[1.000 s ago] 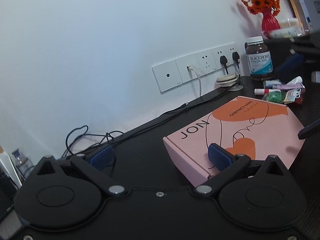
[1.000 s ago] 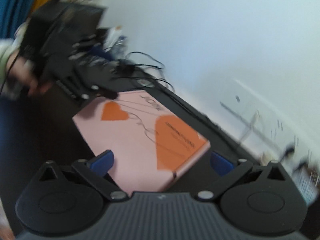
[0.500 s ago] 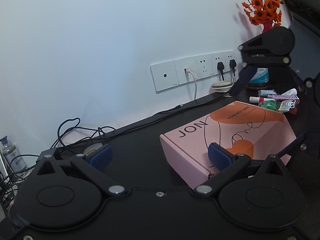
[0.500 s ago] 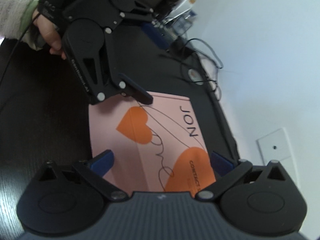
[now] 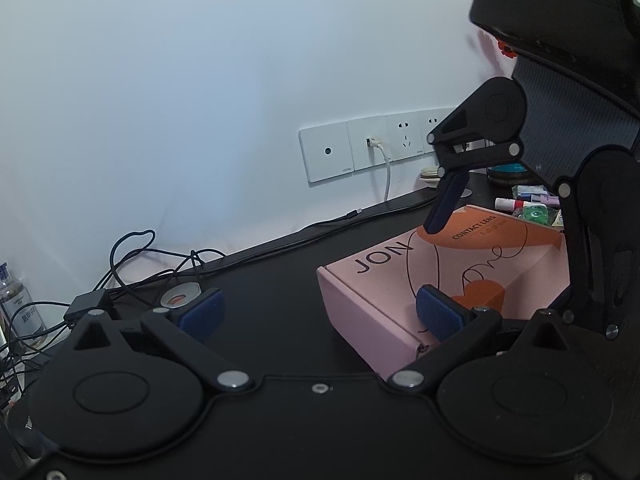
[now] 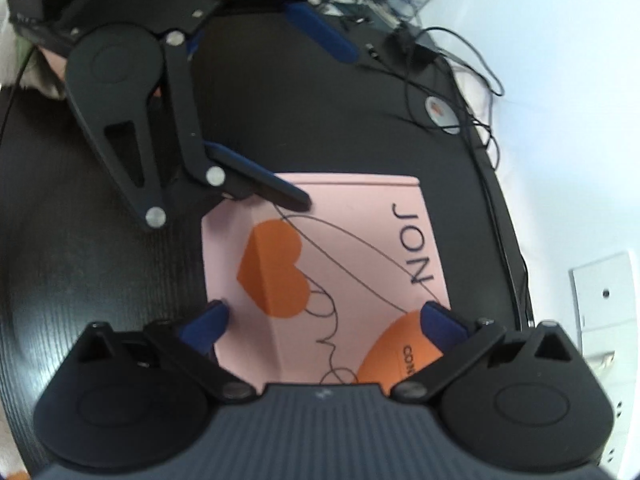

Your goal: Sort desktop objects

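The sorting looks barely begun, as far as these views show. The pink contact-lens box [image 5: 448, 280] lies flat and closed on the dark worktop [image 5: 272, 288], and nothing seems gathered or put away yet.

The left tongs [image 5: 316, 312] stand wide open and hold nothing; one blue pad [image 5: 436, 312] rests over the box's near corner, the other hangs over bare worktop. The right tongs [image 6: 324, 324] are also spread wide and empty, coming at the box from above, one pad by its edge and the other over its lid. Whether either pad actually touches the cardboard I cannot tell. My guess is the box is the item in hand, to be opened or shifted.

Still to sort, seemingly: a cluster of small items [image 5: 528, 204] past the box's far end, including a tube with a red cap and a green round piece, all loose and close together.

Around the box: a tangle of black cables [image 5: 152, 264] with a small adapter [image 5: 90, 304] along the wall, a round disc with an orange mark [image 5: 180, 298] near them, a white cable [image 5: 387, 172] plugged into the wall sockets [image 5: 368, 152], and a clear bottle [image 5: 16, 308] at the far left edge. The two tools crowd each other over the box, so each could block the other.
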